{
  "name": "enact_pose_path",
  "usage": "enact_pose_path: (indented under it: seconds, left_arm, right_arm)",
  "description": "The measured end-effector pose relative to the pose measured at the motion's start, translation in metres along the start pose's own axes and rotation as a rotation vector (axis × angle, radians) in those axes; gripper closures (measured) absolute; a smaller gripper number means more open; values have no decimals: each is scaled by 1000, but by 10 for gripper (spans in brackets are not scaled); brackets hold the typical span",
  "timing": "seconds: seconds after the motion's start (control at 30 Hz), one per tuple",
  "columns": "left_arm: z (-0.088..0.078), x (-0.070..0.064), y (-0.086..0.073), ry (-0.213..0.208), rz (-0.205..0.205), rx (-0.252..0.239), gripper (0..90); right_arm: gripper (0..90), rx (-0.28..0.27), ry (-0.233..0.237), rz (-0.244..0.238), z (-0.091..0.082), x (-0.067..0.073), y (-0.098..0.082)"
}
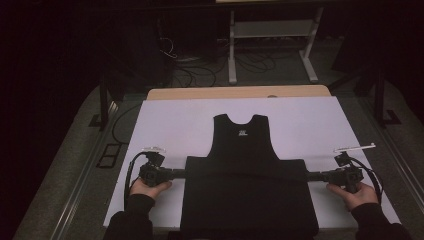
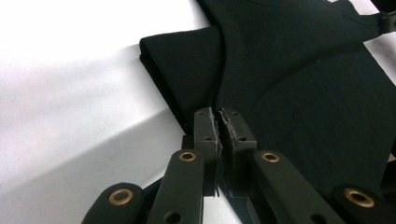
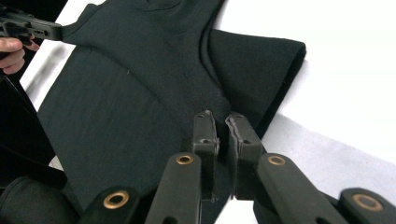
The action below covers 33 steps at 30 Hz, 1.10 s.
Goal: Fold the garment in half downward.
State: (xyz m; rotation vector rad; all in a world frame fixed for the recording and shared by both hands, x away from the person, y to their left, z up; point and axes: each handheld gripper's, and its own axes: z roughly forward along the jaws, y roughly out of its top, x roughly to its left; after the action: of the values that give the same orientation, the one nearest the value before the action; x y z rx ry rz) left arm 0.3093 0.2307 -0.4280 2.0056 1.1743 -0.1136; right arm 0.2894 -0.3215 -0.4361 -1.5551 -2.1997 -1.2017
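On the white surface (image 1: 165, 120) we count 1 black garment (image 1: 245, 170) and 2 grippers: left gripper (image 1: 184, 173) and right gripper (image 1: 306, 176) pinch its side edges, jaws pressed together; bare surface flanks it.

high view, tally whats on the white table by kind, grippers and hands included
Black sleeveless fabric garment, lower part folded up: 1
Black two-jaw grippers: 2, left gripper and right gripper, each shut on a side edge of the garment
Hands: 2, left hand and right hand
White table: 1
Total: 6
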Motion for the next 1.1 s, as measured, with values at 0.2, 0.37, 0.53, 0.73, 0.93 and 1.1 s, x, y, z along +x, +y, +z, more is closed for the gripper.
enact_pose_path:
  seconds: [0.2, 0.37, 0.53, 0.73, 0.93, 1.1]
  left_arm:
    - [2, 0, -1, -7, -1, 25, 844]
    - [5, 1, -1, -3, -4, 43, 840]
    - [6, 2, -1, 4, -12, 43, 815]
    - [5, 3, -1, 32, -15, 17, 727]
    - [5, 1, 2, 29, 21, 9, 598]
    - [4, -2, 4, 38, 72, -17, 473]
  right_arm:
    - [817, 25, -21, -3, 1, 0, -1]
    - [814, 33, -28, -2, 3, 0, -1]
    - [778, 30, -31, 10, 3, -1, -1]
    - [627, -31, -79, -19, -2, 1, 0]
    - [481, -66, -123, -83, -4, 8, 1]
    - [361, -74, -145, -103, -4, 9, 3]
